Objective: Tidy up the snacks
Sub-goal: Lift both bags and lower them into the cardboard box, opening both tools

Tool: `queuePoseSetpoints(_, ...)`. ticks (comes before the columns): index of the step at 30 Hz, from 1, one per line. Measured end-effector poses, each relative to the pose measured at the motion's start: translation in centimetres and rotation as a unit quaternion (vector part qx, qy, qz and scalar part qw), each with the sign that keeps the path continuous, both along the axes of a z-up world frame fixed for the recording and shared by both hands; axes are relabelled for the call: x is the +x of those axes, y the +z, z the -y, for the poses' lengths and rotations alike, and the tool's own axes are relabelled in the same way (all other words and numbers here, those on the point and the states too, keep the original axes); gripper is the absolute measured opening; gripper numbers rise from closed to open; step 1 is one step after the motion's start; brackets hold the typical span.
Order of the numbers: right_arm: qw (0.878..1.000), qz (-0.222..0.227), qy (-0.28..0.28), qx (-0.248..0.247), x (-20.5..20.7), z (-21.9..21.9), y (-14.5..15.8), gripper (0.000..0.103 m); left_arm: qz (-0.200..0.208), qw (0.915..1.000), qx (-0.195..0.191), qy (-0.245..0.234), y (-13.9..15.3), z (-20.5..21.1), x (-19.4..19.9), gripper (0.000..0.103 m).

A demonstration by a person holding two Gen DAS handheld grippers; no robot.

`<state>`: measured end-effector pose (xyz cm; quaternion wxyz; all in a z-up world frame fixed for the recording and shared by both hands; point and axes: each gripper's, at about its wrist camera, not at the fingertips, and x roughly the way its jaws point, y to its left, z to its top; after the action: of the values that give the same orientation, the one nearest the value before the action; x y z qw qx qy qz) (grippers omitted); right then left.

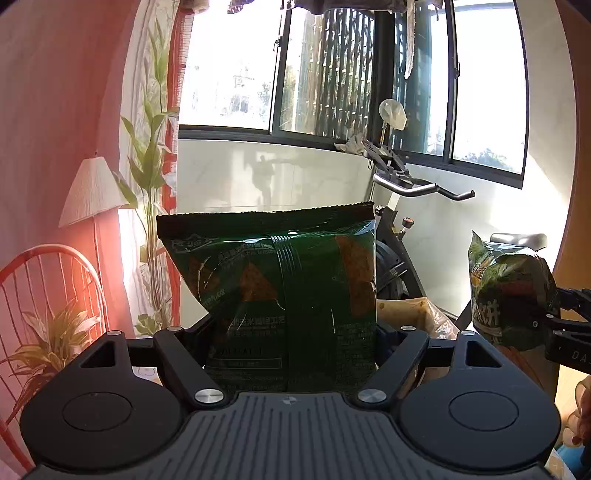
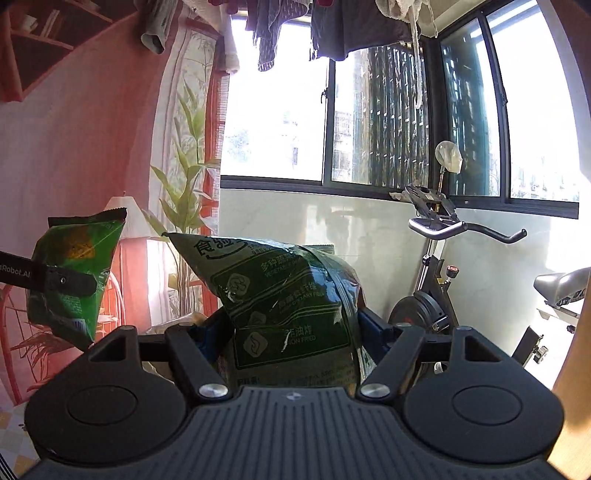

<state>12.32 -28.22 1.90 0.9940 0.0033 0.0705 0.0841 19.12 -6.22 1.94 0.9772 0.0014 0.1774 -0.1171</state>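
- Left gripper (image 1: 291,332) is clamped on a dark green snack bag (image 1: 280,295); the bag is held upright between the jaws, sealed serrated edge on top, back seam toward the camera.
- Printed text and orange chip pictures are seen on that bag; its lower part is hidden behind the gripper body.
- In the right wrist view the same bag (image 2: 75,273) is seen at far left, raised in the air, pinched across the middle by a black finger (image 2: 70,280) of the left gripper.
- Right gripper (image 2: 295,332) is closed on a second green snack bag (image 2: 284,302); this bag is tilted, with its top corner pointing up and left, and is crumpled at the right side.
- Chinese text with "NON FRIED" is printed on the second bag.
- In the left wrist view the second bag (image 1: 506,291) is seen at far right, held off any surface by the right gripper (image 1: 554,314).
- The two bags are kept well apart, not touching.
- An exercise bike (image 2: 436,266) is seen behind, under the window (image 1: 325,74).
- A tall leafy plant (image 1: 151,166), a floor lamp (image 1: 90,192) and a red wire chair (image 1: 48,295) are seen at left.
- Laundry (image 2: 295,29) is hung above the window.
- A brown paper bag (image 1: 417,314) is partly seen behind the first bag; what carries it cannot be told.
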Motion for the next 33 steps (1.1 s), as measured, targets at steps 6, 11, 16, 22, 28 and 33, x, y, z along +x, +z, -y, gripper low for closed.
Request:
queuePoseSetpoints(6,0.997,-0.009,0.032,0.07,7.4,-0.4,-0.2,0.073,-0.002,0.9997,-0.023,-0.007,0.6,1.7,5.7,0.082)
queuePoseSetpoints(11,0.995,-0.046,0.033,0.081,11.5,-0.8,-2.6,0.073,-0.019,0.9991,-0.031,-0.021,-0.5,3.1,9.2,0.082)
queuePoseSetpoints(16,0.992,-0.091,0.02,0.084,13.7,-0.1,-5.0,0.075,-0.054,0.9979,-0.014,-0.033,-2.7,4.5,11.8,0.084)
queuePoseSetpoints(22,0.993,-0.095,0.016,0.074,13.4,0.2,-5.5,0.089,-0.094,0.9949,0.007,-0.037,-4.2,5.0,13.6,0.087)
queuePoseSetpoints(28,0.994,-0.083,0.007,0.072,11.4,0.5,-4.8,0.089,-0.102,0.9939,-0.012,-0.039,-3.8,4.5,13.7,0.089)
queuePoseSetpoints(33,0.989,-0.118,0.014,0.087,11.5,0.9,-5.3,0.082,-0.095,0.9948,-0.004,-0.039,-3.5,4.7,13.1,0.09)
